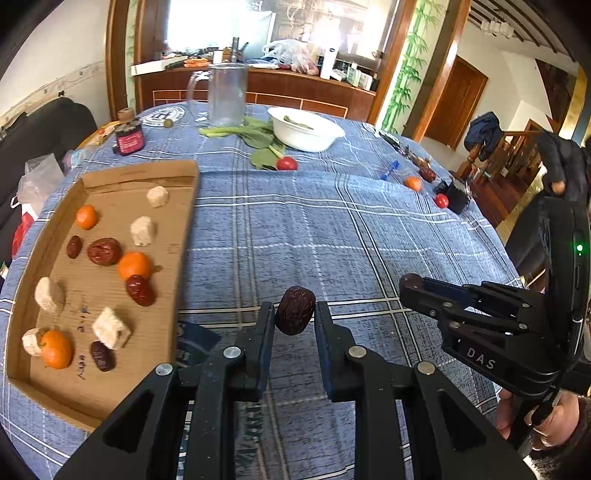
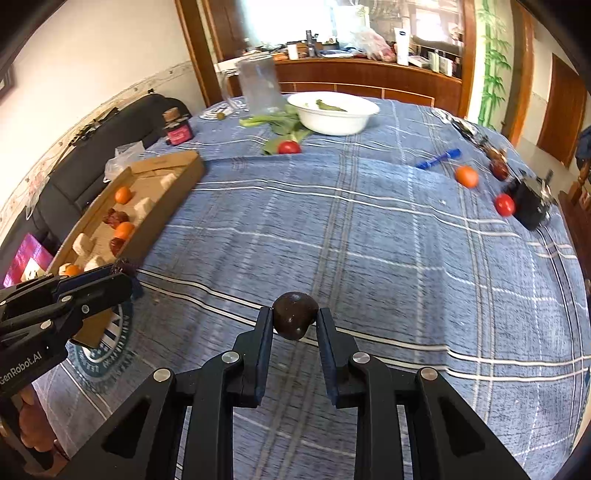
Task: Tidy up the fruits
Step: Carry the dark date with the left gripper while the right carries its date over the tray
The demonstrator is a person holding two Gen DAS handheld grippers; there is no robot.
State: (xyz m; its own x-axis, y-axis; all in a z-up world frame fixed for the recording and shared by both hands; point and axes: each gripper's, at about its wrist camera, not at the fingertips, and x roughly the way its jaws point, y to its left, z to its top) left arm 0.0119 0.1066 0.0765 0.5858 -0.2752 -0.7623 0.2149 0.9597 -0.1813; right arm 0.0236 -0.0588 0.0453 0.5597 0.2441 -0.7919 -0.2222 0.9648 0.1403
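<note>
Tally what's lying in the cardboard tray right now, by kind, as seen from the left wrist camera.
In the cardboard tray:
Oranges: 3
Red dates: 4
Pale cubes: 5
Total: 12

right gripper (image 2: 294,320) fingers (image 2: 264,343) clamp a dark round fruit (image 2: 294,319) above the blue plaid tablecloth (image 2: 369,240).

White walls, dark sofa (image 2: 92,155), wooden sideboard (image 1: 258,88) beneath a bright window (image 1: 207,22), bamboo-painted trim (image 1: 406,74).
</note>
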